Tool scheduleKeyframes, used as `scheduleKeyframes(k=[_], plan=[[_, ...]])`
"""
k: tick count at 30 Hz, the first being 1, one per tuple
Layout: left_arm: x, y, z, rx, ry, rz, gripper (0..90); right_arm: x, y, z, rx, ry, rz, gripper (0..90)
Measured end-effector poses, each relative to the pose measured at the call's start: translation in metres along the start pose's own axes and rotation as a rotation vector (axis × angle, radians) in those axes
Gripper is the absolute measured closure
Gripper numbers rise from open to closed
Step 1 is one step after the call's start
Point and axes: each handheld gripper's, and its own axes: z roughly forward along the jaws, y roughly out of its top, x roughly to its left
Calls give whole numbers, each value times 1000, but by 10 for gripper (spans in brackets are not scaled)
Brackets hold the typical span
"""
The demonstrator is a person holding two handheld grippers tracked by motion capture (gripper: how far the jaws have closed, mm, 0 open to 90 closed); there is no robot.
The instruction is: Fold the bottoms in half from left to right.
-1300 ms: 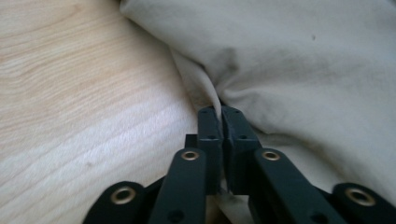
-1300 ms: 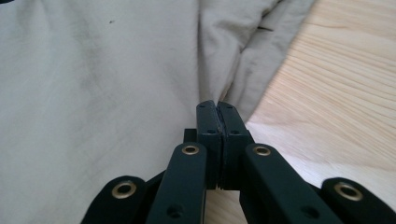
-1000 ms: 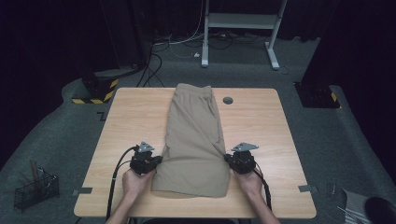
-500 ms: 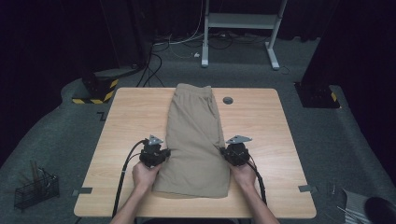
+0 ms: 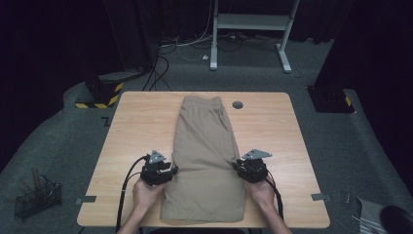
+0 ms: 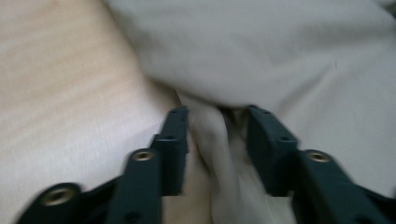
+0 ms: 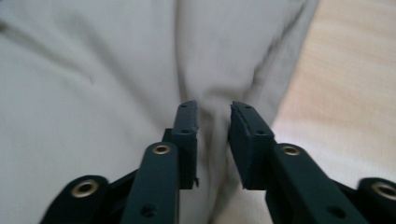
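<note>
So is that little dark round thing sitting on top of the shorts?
No, the dark round spot lies on the bare wooden table, just beside the waistband end of the khaki shorts.

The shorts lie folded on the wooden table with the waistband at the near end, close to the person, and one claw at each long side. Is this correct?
Not quite. In the high view the waistband of the shorts is at the far end of the table, away from the person; the leg hems are at the near end. The rest holds: the left claw and right claw sit at the two long sides.

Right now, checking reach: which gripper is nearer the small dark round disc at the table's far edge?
Right. The right gripper sits at the shorts' right edge, same side as the disc; the left gripper is across the shorts.
</note>
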Motion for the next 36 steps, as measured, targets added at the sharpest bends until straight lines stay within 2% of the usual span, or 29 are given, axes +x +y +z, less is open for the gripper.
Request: scheduleKeyframes(k=[4,7,8,11,13,16,20,22,24,28,30,31,33,36], plan=[[3,12,17,2,14,-22,493,-4,16,16,-4,-25,38,608],[5,14,27,14,8,-39,559,-10,21,31,26,-25,69,606],[7,14,29,20,4,-31,606,-13,22,36,35,-23,75,622],[8,14,29,29,-8,-21,742,-16,20,44,57,-20,80,786],[8,13,28,34,-20,-17,816,-17,19,43,53,-25,64,871],[8,11,24,48,-30,5,856,-19,20,37,41,-49,60,887],[0,-2,13,46,-78,29,865,-21,18,26,36,-54,47,884],[-4,-7,8,47,-76,38,863,-18,15,25,58,-50,23,871],[-4,-8,4,44,-66,37,836,-16,12,25,73,-40,18,806],[1,2,3,6,-21,6,602,-17,13,22,50,-38,37,671],[3,10,8,-22,-8,-19,528,-17,18,21,30,-38,49,622],[5,12,11,-26,0,-17,512,-16,20,22,19,-41,49,614],[8,17,20,-33,-13,-45,497,-15,24,26,16,-44,44,629],[11,20,30,-46,-15,-77,525,-18,26,37,60,-40,62,734]])
